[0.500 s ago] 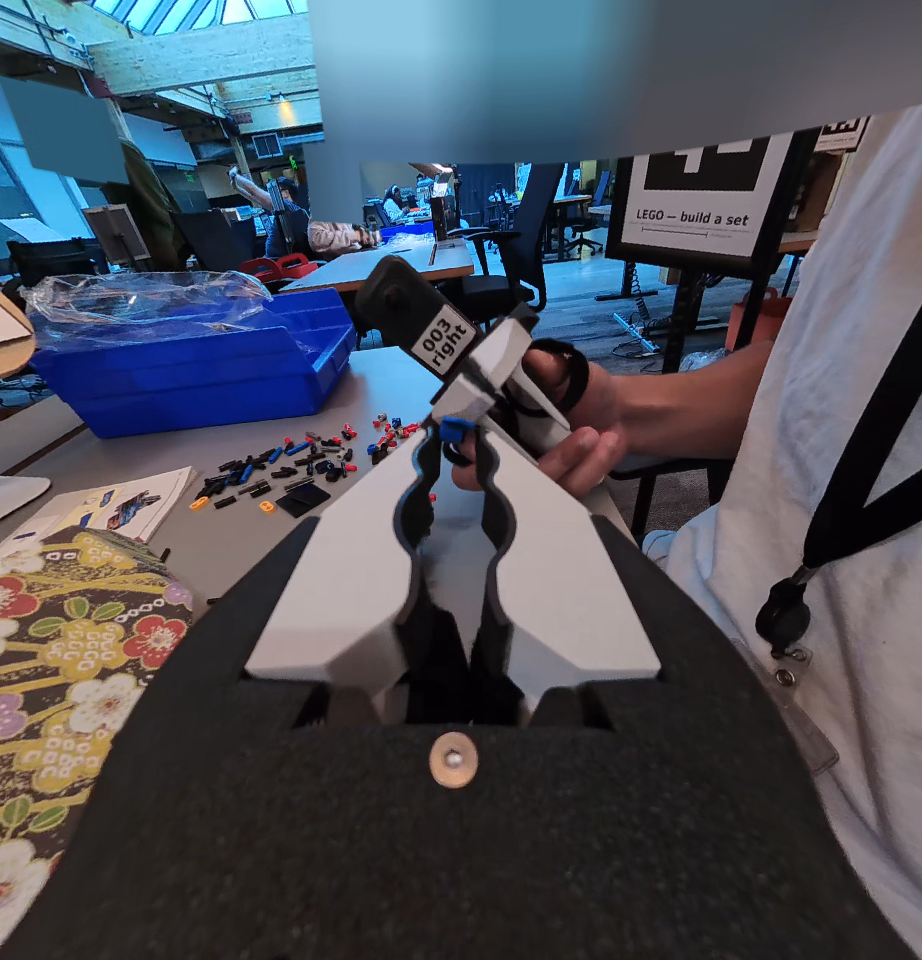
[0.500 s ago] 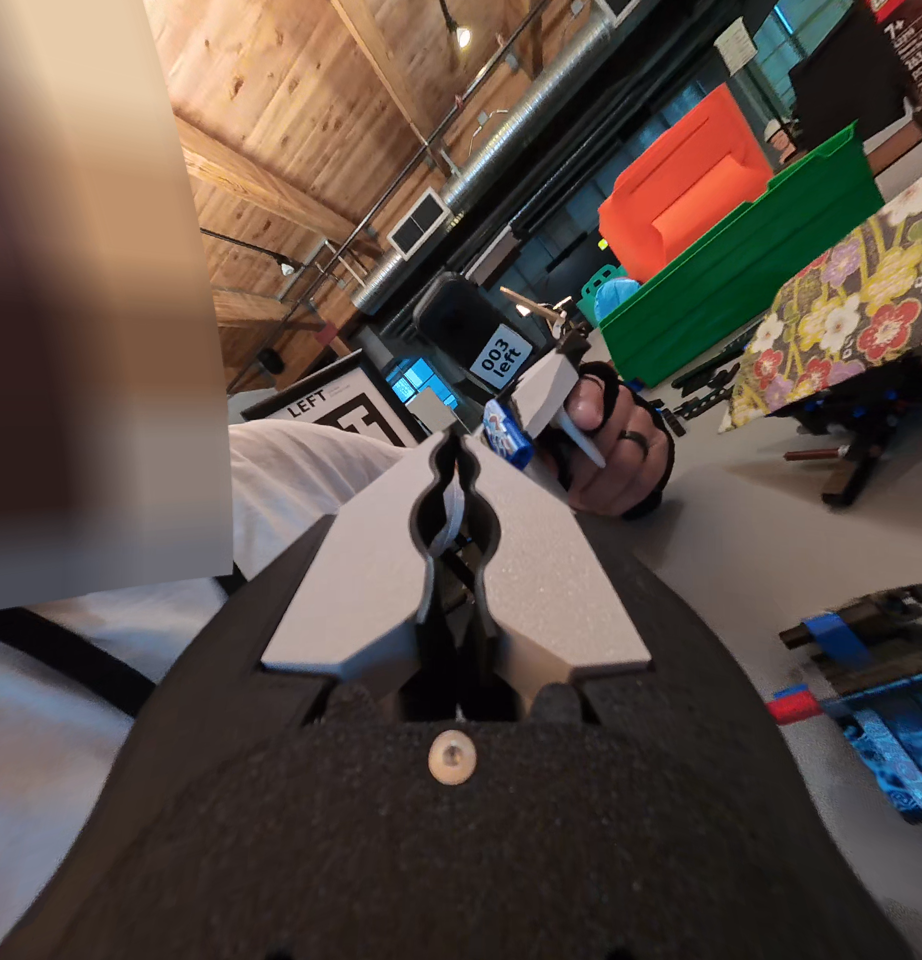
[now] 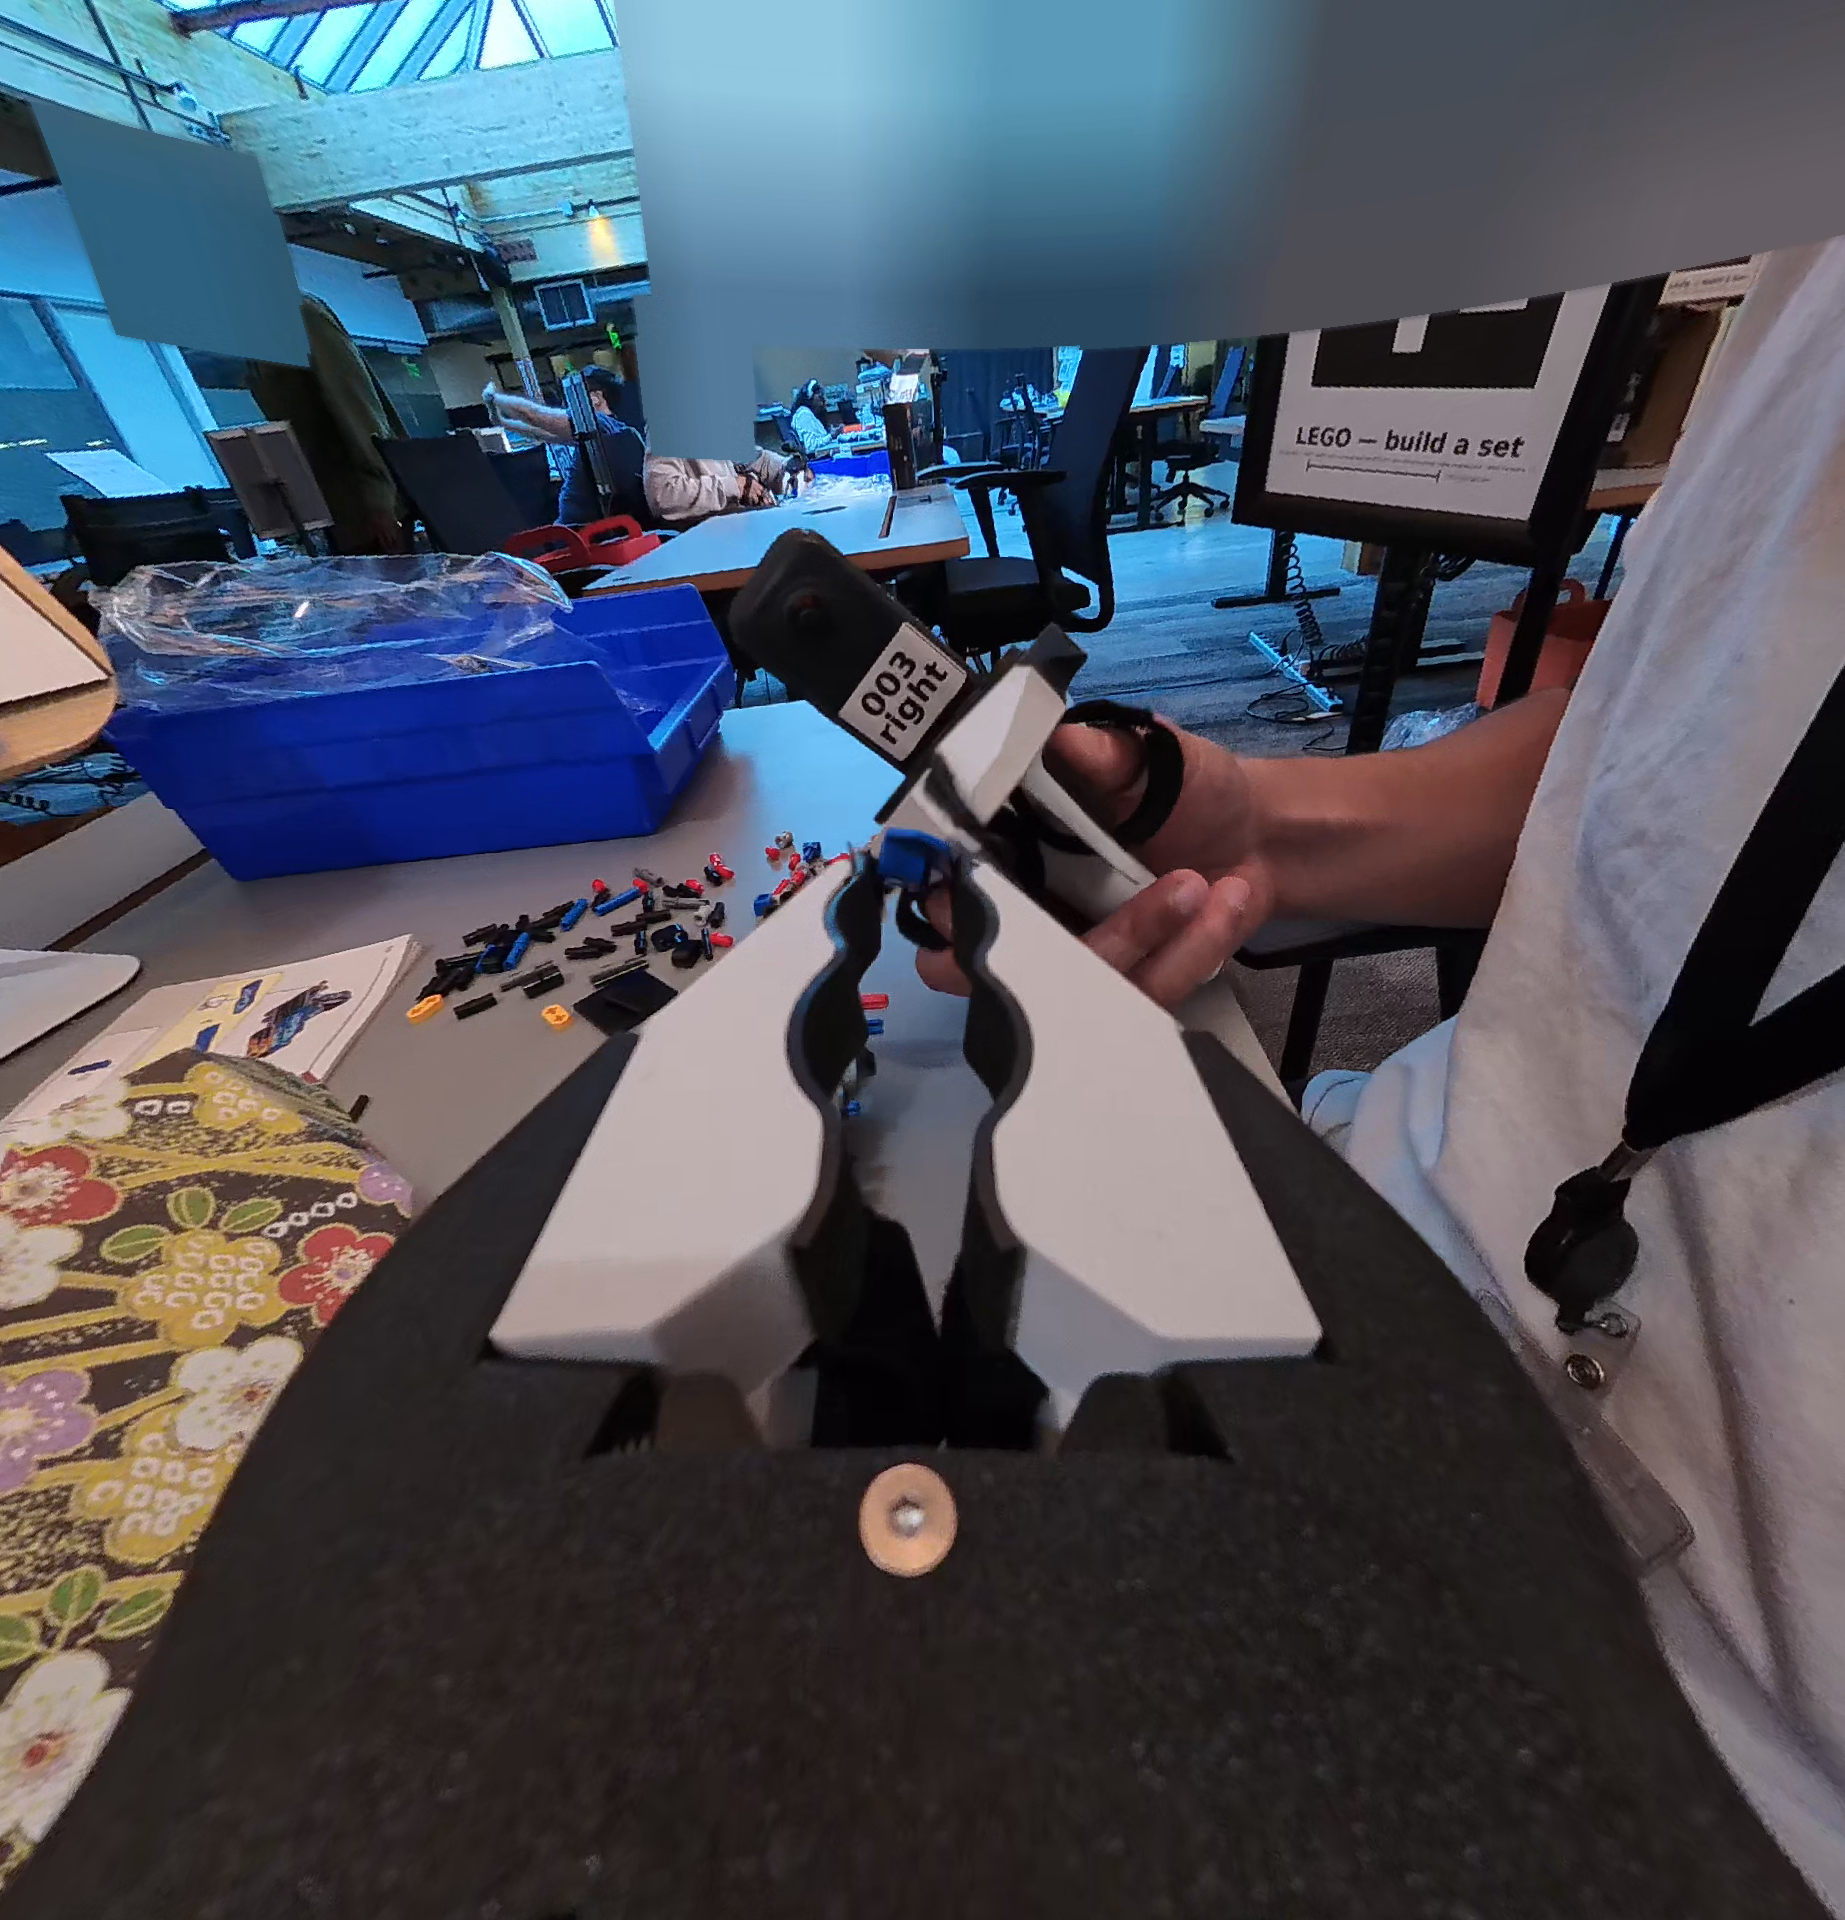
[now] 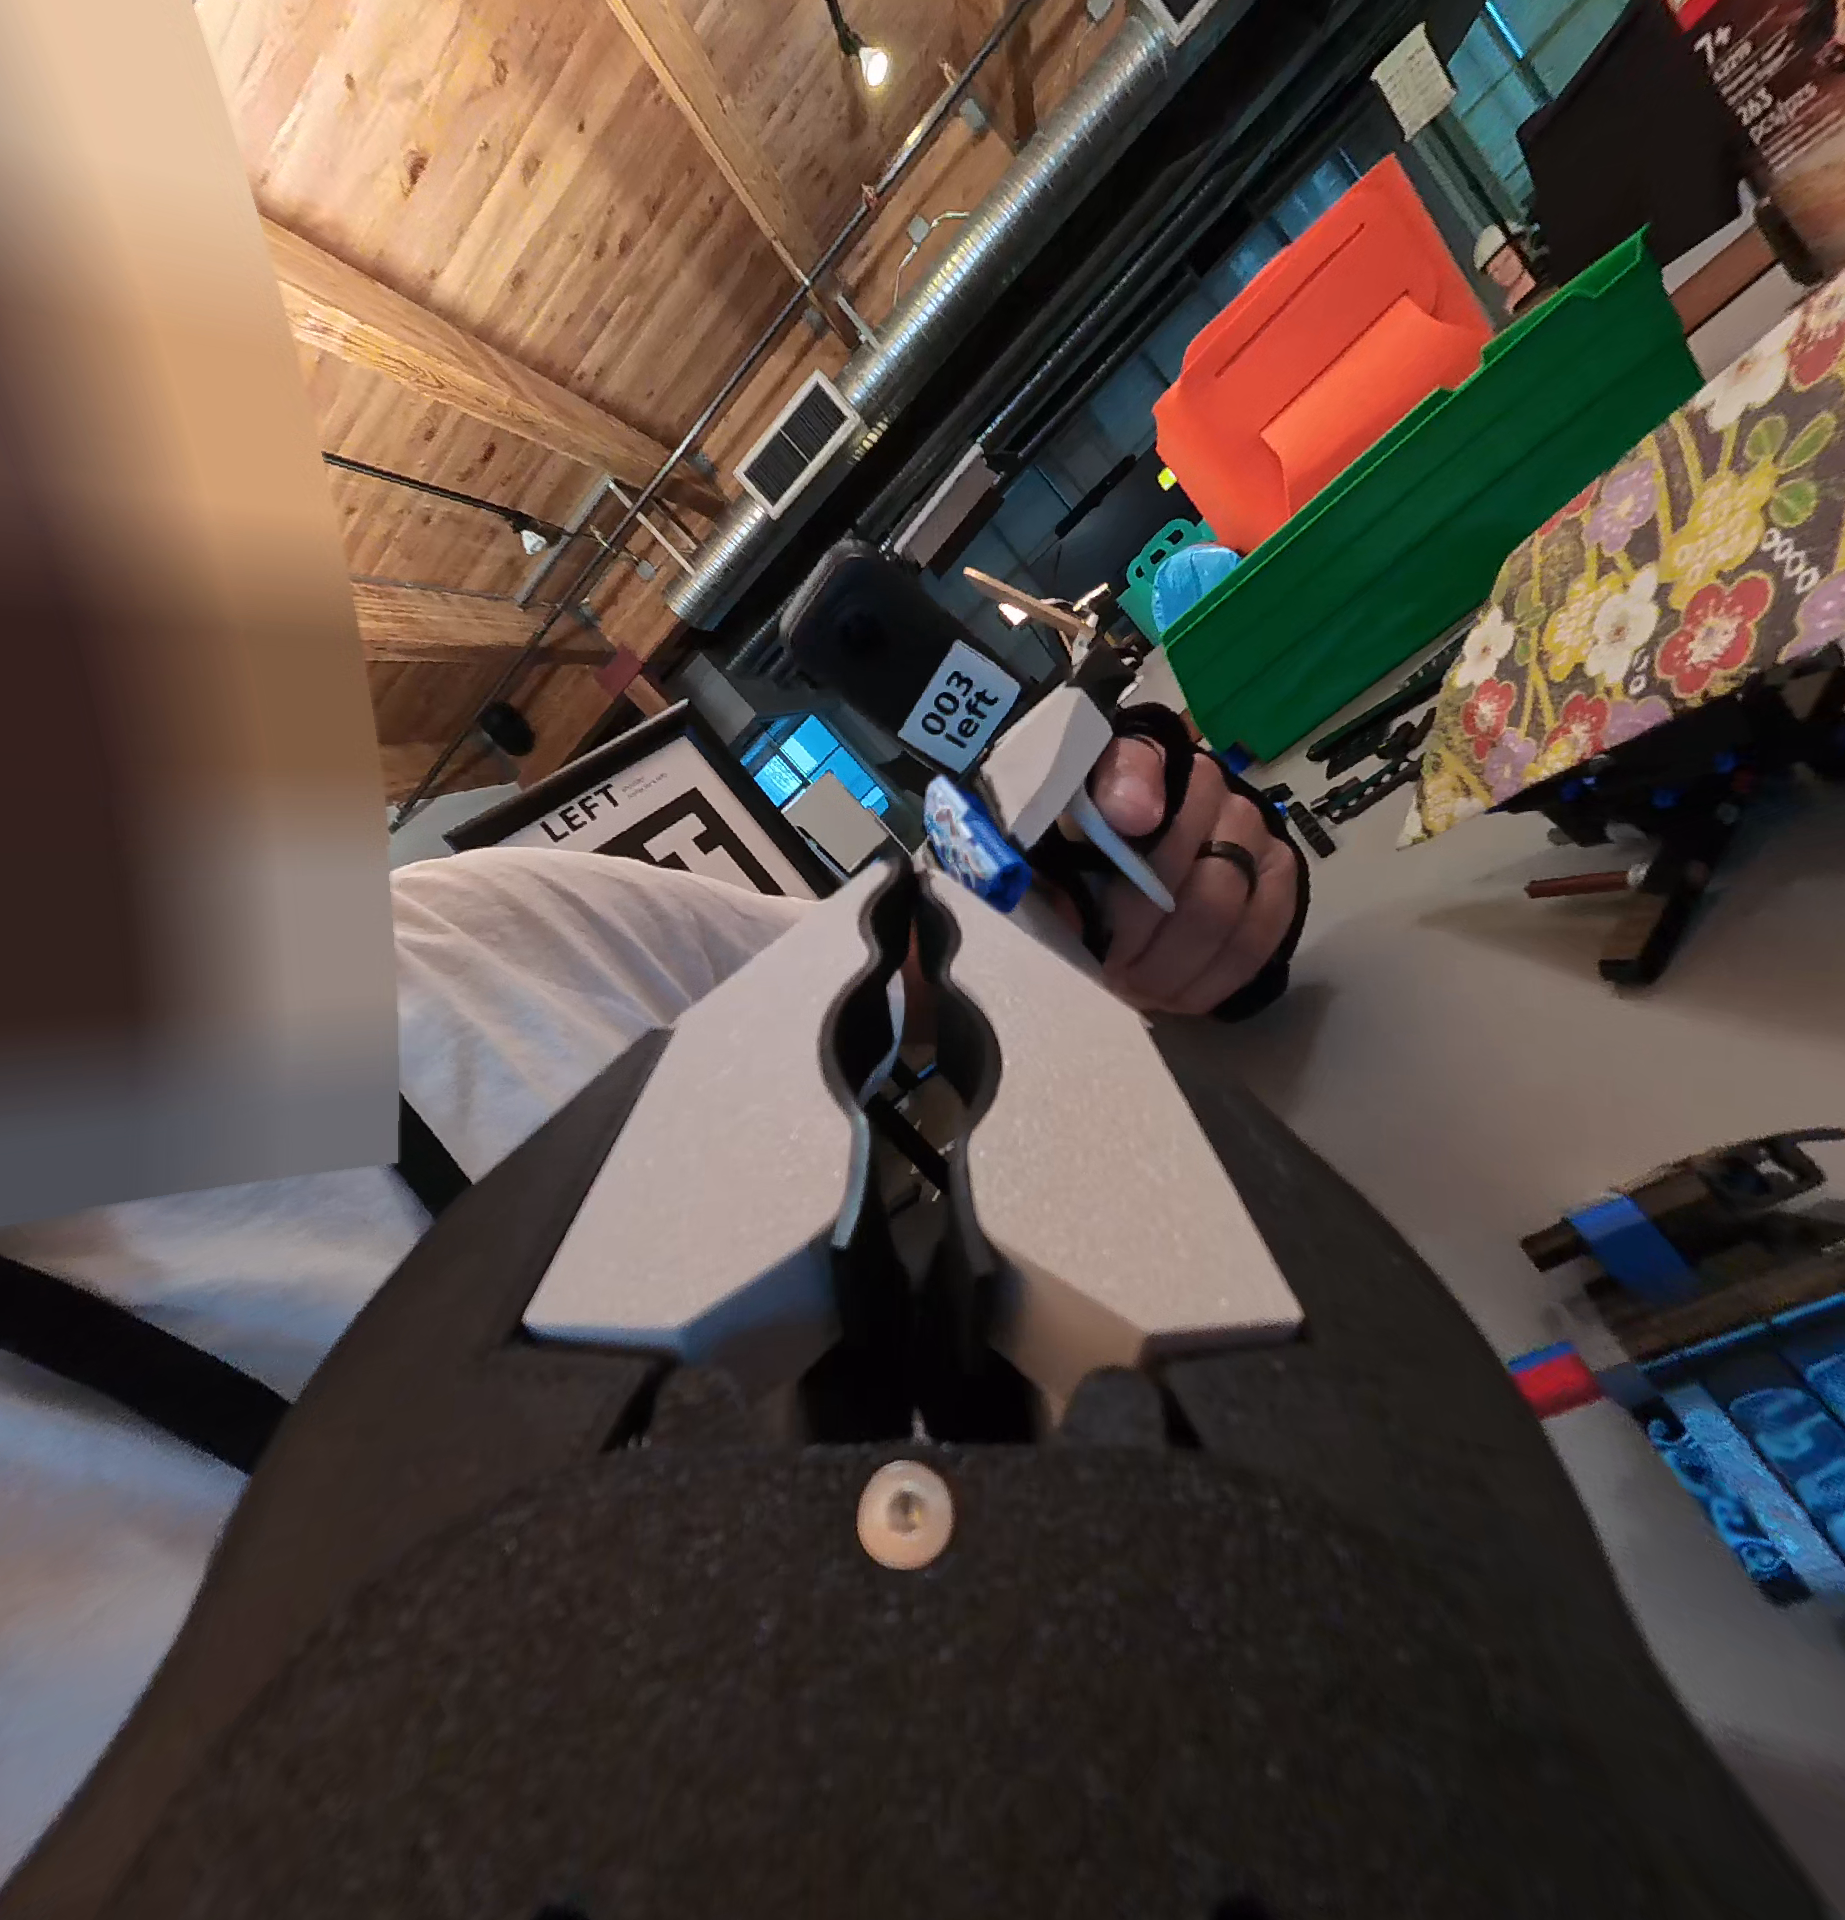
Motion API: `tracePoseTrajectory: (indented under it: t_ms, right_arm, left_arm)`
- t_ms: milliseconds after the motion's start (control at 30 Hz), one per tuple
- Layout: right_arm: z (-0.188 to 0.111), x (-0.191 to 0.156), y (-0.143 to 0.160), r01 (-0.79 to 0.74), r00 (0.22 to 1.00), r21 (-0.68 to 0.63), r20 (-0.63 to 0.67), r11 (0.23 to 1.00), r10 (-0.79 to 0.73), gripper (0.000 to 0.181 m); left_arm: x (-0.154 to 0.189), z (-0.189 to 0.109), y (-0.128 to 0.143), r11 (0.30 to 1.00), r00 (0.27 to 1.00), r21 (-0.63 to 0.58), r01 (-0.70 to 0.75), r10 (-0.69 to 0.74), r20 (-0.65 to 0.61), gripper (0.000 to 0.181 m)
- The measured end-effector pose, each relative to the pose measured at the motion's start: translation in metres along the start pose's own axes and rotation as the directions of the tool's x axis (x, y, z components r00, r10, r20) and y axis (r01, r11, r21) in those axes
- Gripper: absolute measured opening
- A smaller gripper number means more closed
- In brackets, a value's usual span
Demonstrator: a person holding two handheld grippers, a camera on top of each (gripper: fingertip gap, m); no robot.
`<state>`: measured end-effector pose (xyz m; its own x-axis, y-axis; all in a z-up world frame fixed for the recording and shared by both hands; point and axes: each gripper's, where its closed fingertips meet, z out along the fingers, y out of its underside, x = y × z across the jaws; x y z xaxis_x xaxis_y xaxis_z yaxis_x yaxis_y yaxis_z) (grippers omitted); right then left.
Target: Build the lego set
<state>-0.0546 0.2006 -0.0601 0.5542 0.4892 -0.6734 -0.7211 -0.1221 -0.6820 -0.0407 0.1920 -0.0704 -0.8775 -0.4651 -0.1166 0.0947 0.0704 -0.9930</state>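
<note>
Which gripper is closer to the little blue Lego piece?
Left. The left gripper pinches the blue Lego piece between its fingertips. The right gripper is shut, with its tips just beside the piece.

Loose pieces (image 3: 596,935) lie on the table (image 3: 461,1081) before the bin (image 3: 430,769).

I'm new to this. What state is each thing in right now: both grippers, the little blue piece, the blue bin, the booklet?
Left gripper: shut on the blue piece.
Blue piece: held at the left gripper's tips, in the air.
Right gripper: shut, nothing visible between its fingers.
Blue bin: open-topped, clear plastic bag in it.
Booklet: closed, lying flat.
Loose pieces: scattered, unassembled.
</note>
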Motion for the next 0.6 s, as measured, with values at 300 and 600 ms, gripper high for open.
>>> tracePoseTrajectory:
  t_ms: [300, 600]
  right_arm:
    - [-0.0073, 0.0012, -0.0057, -0.006, 1.000, 0.025, -0.013, 1.000, 0.007, 0.000]
    - [-0.0071, 0.0050, -0.0056, -0.018, 0.999, 0.026, -0.033, 0.999, 0.019, 0.000]
  left_arm:
    - [-0.0032, -0.0021, -0.0042, 1.000, 1.000, 0.023, 0.019, -0.019, 0.006, 0.011]
    - [-0.0049, -0.0034, -0.0061, 0.999, 1.000, 0.034, 0.022, -0.022, 0.011, 0.011]
